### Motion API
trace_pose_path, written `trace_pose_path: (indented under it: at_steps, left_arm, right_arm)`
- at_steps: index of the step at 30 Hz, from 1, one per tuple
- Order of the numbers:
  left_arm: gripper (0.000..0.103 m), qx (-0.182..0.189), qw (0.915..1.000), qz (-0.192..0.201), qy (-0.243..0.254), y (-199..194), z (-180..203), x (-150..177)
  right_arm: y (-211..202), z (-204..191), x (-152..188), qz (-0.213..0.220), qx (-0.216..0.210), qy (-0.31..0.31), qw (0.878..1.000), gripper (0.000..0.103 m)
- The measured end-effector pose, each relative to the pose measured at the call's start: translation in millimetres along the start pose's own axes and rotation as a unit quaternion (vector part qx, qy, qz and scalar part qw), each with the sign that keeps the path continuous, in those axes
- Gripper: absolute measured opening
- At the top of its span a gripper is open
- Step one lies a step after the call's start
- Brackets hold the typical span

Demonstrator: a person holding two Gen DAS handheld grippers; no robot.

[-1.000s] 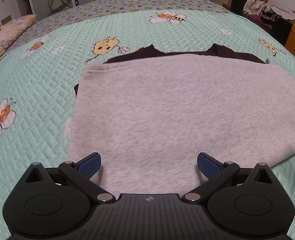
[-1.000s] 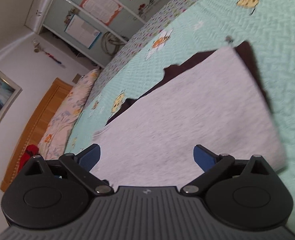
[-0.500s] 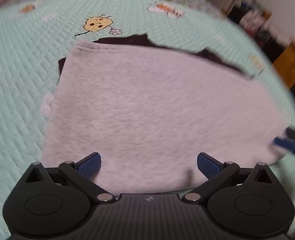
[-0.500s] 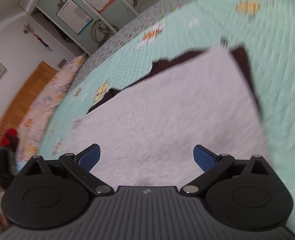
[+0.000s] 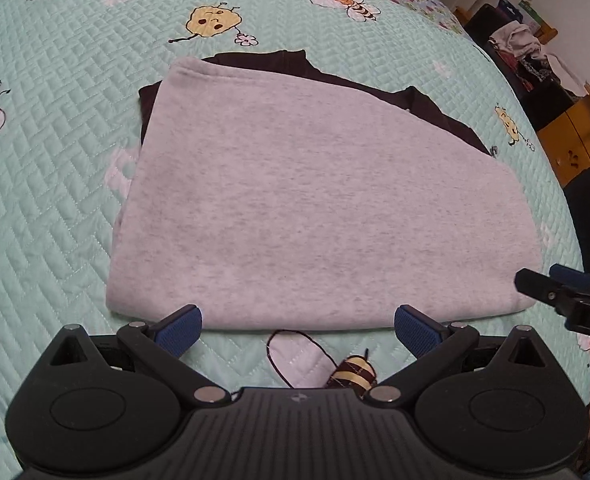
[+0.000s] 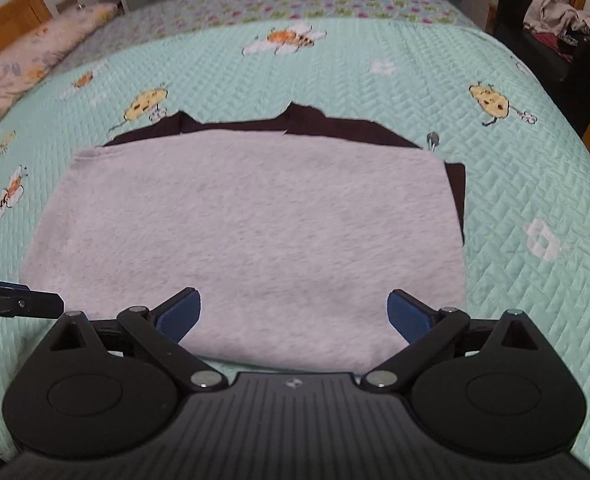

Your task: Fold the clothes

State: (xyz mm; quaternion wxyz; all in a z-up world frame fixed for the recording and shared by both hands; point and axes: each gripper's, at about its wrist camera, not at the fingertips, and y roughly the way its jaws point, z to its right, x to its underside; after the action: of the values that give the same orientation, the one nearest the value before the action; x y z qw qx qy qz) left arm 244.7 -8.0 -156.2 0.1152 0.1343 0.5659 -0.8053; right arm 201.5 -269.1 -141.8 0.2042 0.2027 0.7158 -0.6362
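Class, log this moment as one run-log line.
left gripper: open | right gripper: open | grey sweatshirt: folded, flat on quilt | dark garment: beneath

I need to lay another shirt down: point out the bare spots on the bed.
Bare quilt lies right of the grey garment, beyond the dark garment toward the far end, and left of the grey one. The near edge is crowded by both tools.

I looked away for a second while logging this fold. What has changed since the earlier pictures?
Both hand-held grippers drew back: the left now hangs over bare quilt past the near edge of the grey garment, and the right has swung to face it squarely. Nothing was gripped or released. Both stay open; the garment still lies folded on the dark one.
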Motion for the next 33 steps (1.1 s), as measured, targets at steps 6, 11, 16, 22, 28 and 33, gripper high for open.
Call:
trace_pose_path:
  at_steps: [6, 11, 16, 22, 28, 33]
  left_arm:
    - [0.102, -0.024, 0.9994, -0.025, -0.004, -7.2, 12.1, -9.3]
    - [0.102, -0.056, 0.9973, -0.047, -0.003, -4.7, 22.7, -15.7]
    - [0.102, -0.074, 0.9936, -0.085, 0.012, 9.7, 34.1, -8.7]
    - [0.102, -0.084, 0.9908, -0.101, 0.033, 19.7, 48.3, -3.8]
    - [0.102, -0.089, 0.9902, -0.1, 0.038, 19.8, 54.3, -7.1]
    - [0.102, -0.095, 0.9897, -0.1, 0.038, 21.6, 55.7, -7.9]
  right_arm:
    - [-7.5, -15.5, -19.1, -0.022, 0.008, 0.017, 1.0, 0.1]
    - [-4.2, -20.7, -32.7, -0.041, 0.014, 0.027, 0.999, 0.1]
    - [-2.2, -21.9, -31.8, -0.052, 0.039, 0.022, 0.998, 0.1]
    - [4.1, -17.1, -21.9, -0.063, 0.044, 0.025, 0.997, 0.1]
    - [7.9, -11.8, -18.7, -0.069, 0.042, 0.032, 0.996, 0.1]
    - [7.0, -13.4, -20.1, -0.067, 0.039, 0.031, 0.997, 0.1]
